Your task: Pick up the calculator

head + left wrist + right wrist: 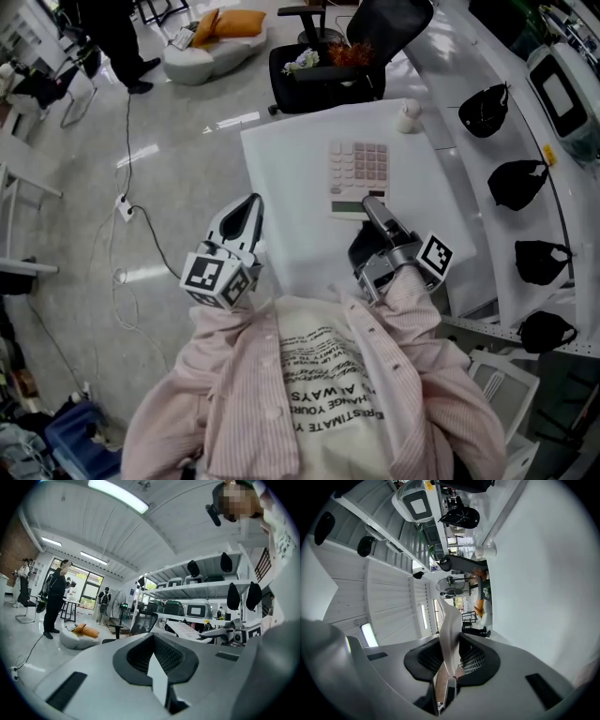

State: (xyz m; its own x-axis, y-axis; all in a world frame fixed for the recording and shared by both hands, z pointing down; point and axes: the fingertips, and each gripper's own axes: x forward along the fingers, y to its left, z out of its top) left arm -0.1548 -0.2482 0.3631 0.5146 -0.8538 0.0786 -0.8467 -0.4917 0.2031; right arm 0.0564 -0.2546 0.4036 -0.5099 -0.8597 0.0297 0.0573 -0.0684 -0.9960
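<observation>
1. Office w/ glossy grey floor; white table stood before a black chair.
2. Blue crate sat on the floor, lower left; contents unclear.
3. Shirt print was upside down; "ALWAYS" was readable.
4. Calculator was at the table's middle. R gripper was clamped on its display end, w/ the calculator edge-on betw. the jaws.
5. L gripper was closed, empty, near the table's left edge.

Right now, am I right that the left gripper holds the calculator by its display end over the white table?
Not quite: it is the right gripper that holds the calculator by its display end over the white table. The head view shows this, and the right gripper view has the calculator edge-on between the fingers. The left gripper holds nothing.
</observation>
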